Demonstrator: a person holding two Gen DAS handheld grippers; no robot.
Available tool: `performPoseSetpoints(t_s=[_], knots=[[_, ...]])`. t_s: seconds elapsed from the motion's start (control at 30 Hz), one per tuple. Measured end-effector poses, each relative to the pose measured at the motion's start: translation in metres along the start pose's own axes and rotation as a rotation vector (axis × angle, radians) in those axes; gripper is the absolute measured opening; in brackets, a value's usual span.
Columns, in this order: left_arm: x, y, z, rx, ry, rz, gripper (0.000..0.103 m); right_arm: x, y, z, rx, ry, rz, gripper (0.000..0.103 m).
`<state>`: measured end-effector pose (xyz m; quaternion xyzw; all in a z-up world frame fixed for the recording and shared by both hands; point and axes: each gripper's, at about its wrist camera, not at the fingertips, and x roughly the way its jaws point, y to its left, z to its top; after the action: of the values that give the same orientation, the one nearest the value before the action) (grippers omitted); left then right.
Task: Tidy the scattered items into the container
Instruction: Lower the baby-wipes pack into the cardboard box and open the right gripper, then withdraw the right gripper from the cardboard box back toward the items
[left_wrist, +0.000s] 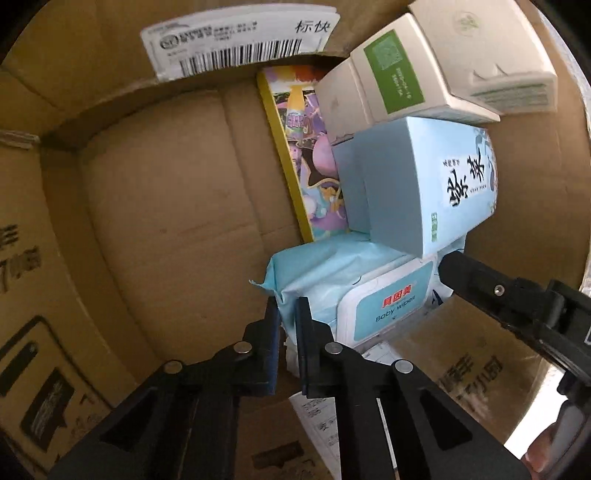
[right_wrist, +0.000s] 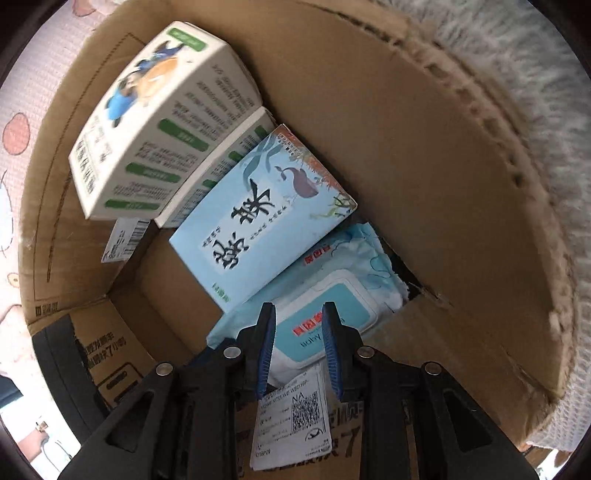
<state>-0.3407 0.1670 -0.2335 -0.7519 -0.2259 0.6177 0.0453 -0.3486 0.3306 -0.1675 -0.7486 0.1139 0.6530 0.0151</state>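
Observation:
A cardboard box (left_wrist: 155, 206) holds the items. A pale blue baby wipes pack (left_wrist: 354, 291) lies on its floor at the right, also in the right wrist view (right_wrist: 332, 295). My left gripper (left_wrist: 287, 314) is shut on the pack's crimped end seam. A light blue tissue box (left_wrist: 417, 184) (right_wrist: 266, 229) rests on the pack. Two white and green cartons (left_wrist: 417, 70) (right_wrist: 159, 118) lean above it. A yellow-edged picture book (left_wrist: 306, 155) stands against them. My right gripper (right_wrist: 299, 350) is open above the wipes pack's lid, holding nothing; one of its fingers (left_wrist: 491, 291) shows in the left wrist view.
The box's flaps (right_wrist: 424, 166) stand open around the rim, with shipping labels (left_wrist: 240, 40) (right_wrist: 291, 421) on them. The left part of the box floor (left_wrist: 166, 221) is bare cardboard. A grey fluffy rug (right_wrist: 535, 92) lies beyond the right flap, a patterned mat (right_wrist: 14, 133) at left.

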Motion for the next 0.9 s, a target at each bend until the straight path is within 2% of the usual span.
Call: performPoseSetpoints(t_s=[0.1,0.33,0.53,0.6,0.67,0.7,0.77,0.9], knots=[[0.005,0.001,0.0,-0.003,0.032,-0.057,0.008,0.002,0.003,0.003,-0.014,-0.009,-0.001,0.022],[0.003,0.002,0.002,0.001,0.047,-0.079,0.004,0.006,0.009,0.007,-0.039,-0.021,-0.053,0.022],[-0.007,0.008,0.0,0.003,0.041,-0.095,0.007,0.003,0.015,0.007,-0.041,-0.027,-0.06,0.022],[-0.012,0.01,-0.003,-0.002,0.025,-0.096,0.016,-0.002,0.018,0.004,-0.045,-0.039,-0.06,0.022],[-0.02,0.012,-0.006,-0.002,-0.004,-0.092,0.032,-0.009,0.021,0.001,-0.056,-0.045,-0.058,0.022],[-0.027,0.013,-0.007,-0.008,-0.034,-0.08,0.036,-0.014,0.023,-0.001,-0.062,-0.053,-0.057,0.022],[-0.043,0.016,-0.01,-0.023,-0.106,-0.052,0.049,-0.022,0.026,-0.005,-0.074,-0.068,-0.061,0.022],[-0.066,0.013,-0.02,0.021,-0.184,0.014,0.054,-0.039,0.031,-0.015,-0.091,-0.099,-0.058,0.028]])
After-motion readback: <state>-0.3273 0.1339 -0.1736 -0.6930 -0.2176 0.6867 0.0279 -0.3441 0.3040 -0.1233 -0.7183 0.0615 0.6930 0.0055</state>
